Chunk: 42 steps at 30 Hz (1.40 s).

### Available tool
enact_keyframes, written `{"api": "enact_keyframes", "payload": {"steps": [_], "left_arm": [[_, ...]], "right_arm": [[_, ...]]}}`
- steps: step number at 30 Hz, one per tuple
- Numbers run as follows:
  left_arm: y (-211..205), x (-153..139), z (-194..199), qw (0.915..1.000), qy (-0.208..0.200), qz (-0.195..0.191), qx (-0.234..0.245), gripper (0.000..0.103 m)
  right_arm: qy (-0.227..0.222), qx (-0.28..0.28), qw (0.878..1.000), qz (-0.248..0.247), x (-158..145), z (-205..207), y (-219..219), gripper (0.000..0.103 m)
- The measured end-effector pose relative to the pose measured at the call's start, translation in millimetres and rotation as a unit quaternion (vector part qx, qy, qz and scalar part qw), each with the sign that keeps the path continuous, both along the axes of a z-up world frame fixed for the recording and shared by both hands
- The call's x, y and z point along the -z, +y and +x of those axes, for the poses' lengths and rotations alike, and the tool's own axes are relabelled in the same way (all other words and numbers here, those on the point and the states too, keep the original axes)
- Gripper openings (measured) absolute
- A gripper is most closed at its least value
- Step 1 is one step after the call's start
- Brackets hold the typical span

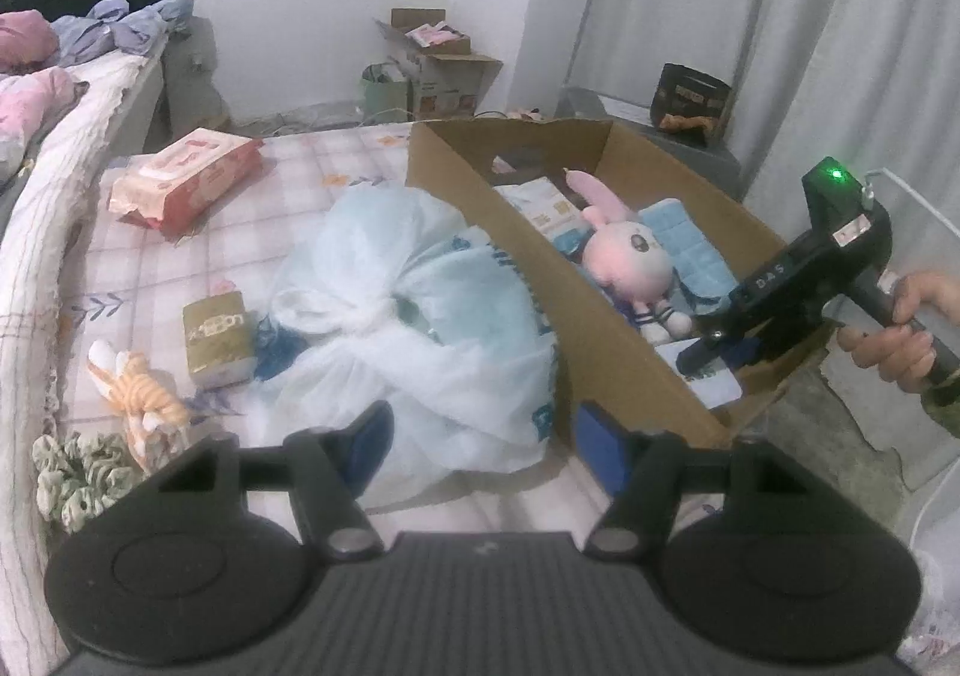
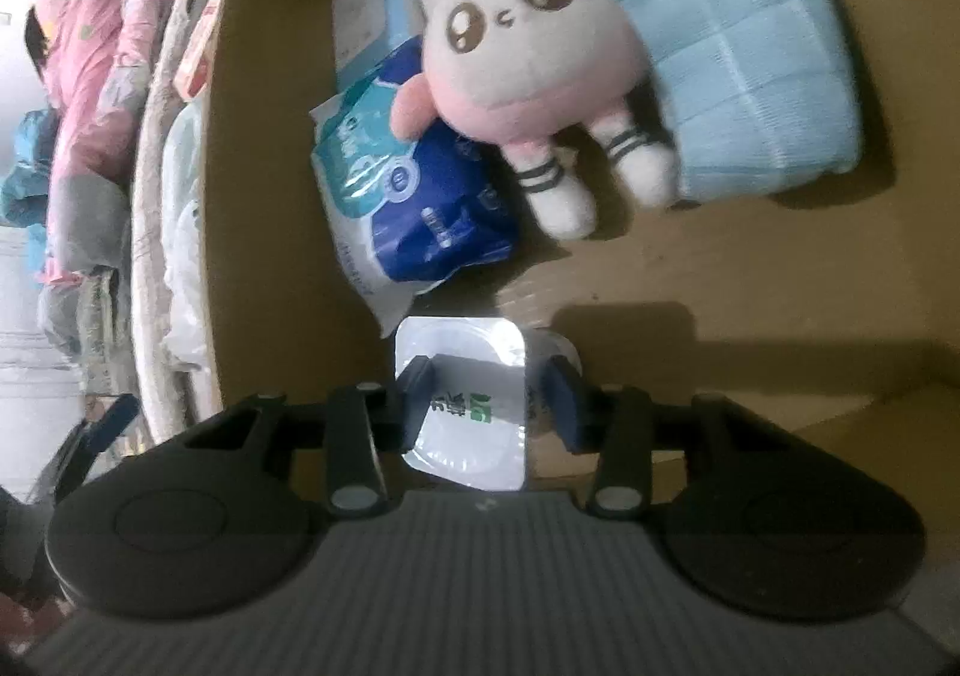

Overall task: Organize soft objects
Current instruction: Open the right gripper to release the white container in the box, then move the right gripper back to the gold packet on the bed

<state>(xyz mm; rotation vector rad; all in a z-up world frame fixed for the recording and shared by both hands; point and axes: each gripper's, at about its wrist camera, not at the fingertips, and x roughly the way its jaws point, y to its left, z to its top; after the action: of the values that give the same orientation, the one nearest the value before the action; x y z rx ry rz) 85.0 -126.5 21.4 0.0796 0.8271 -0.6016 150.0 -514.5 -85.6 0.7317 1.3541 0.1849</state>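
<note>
My left gripper (image 1: 483, 454) is open with nothing between its blue pads, hovering over a white-and-blue plastic bag (image 1: 420, 328) on the bed. To the right stands an open cardboard box (image 1: 480, 208) holding a pink bunny plush (image 1: 630, 262) and a folded blue towel (image 1: 684, 238). My right gripper (image 1: 705, 355), held by a hand (image 1: 900, 334), reaches down into the box's near end. In the right wrist view, the right gripper (image 2: 489, 397) pinches a white tissue pack (image 2: 468, 406) low over the box floor (image 2: 720, 286). Beyond it lie a blue wipes pack (image 2: 420, 208), the bunny (image 2: 528, 51) and the towel (image 2: 738, 69).
On the bed left of the bag lie a gold tissue pack (image 1: 219, 340), an orange-striped soft toy (image 1: 141, 394), a green scrunchie (image 1: 78, 478) and a pink wipes pack (image 1: 186, 178). Crumpled clothes (image 1: 36, 75) fill the far left. More boxes (image 1: 438, 57) stand by the wall.
</note>
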Motion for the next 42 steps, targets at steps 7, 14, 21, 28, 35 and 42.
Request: {"api": "enact_keyframes", "payload": {"steps": [7, 14, 21, 28, 35, 42], "left_arm": [[10, 6, -2, 0.9998, 0.009, -0.007, -0.014, 0.068], [30, 10, -5, 0.9992, -0.005, -0.007, -0.040, 0.070], [65, 6, -1, 0.9960, -0.023, -0.014, -0.085, 0.075], [98, 12, 12, 0.9891, -0.037, -0.002, -0.142, 0.075], [112, 23, 41, 0.9825, -0.044, 0.017, -0.180, 0.074], [122, 45, 87, 0.9798, -0.026, 0.023, -0.197, 0.065]], "right_arm": [[-0.006, -0.007, 0.999, 0.039, 8, 2, 18, 0.039], [-0.018, -0.004, 1.000, 0.025, 0, 1, 27, 0.043], [-0.093, 0.011, 0.993, -0.068, -60, -10, 30, 0.052], [-0.186, -0.025, 0.979, -0.075, -123, 3, 79, 0.056], [-0.211, -0.122, 0.969, -0.043, -144, 70, 183, 0.056], [-0.174, -0.200, 0.963, -0.057, -124, 154, 284, 0.056]]}}
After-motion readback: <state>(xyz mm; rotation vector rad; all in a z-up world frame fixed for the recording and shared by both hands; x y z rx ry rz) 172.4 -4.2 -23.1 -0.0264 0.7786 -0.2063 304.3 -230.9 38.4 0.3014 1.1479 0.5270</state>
